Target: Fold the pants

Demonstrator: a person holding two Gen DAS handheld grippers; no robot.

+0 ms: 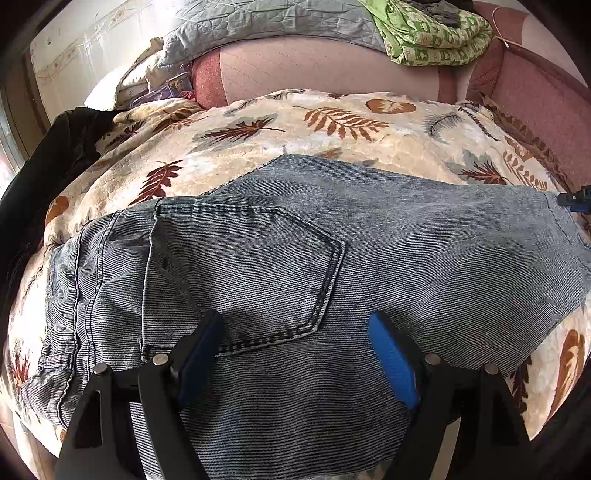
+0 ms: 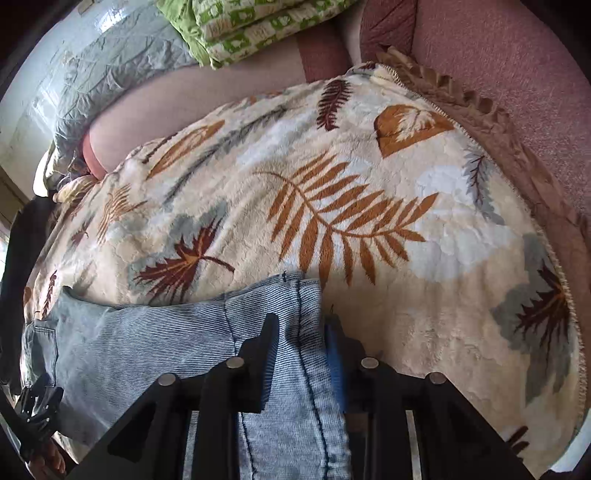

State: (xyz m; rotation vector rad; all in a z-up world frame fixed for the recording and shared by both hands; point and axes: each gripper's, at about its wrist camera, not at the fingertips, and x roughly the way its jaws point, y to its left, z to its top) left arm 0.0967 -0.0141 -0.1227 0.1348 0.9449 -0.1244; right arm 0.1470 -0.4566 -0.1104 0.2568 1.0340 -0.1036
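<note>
A pair of faded blue jeans [image 1: 369,251] lies on a leaf-patterned fleece blanket [image 1: 295,129], back pocket [image 1: 258,273] up. My left gripper [image 1: 295,328] hovers open over the seat of the jeans just below the pocket, its blue-padded fingers [image 1: 391,362] wide apart and holding nothing. In the right wrist view the leg end of the jeans [image 2: 184,332] lies to the left, and my right gripper [image 2: 301,328] is shut on the jeans' hem, the denim pinched between its fingers. The left gripper shows small at the far left [image 2: 37,410].
The blanket [image 2: 332,203] covers a pink sofa seat [image 2: 517,74]. A green patterned quilt [image 1: 432,33] and a grey quilt [image 1: 258,22] lie on the backrest. A black garment [image 1: 55,162] sits at the left edge of the blanket.
</note>
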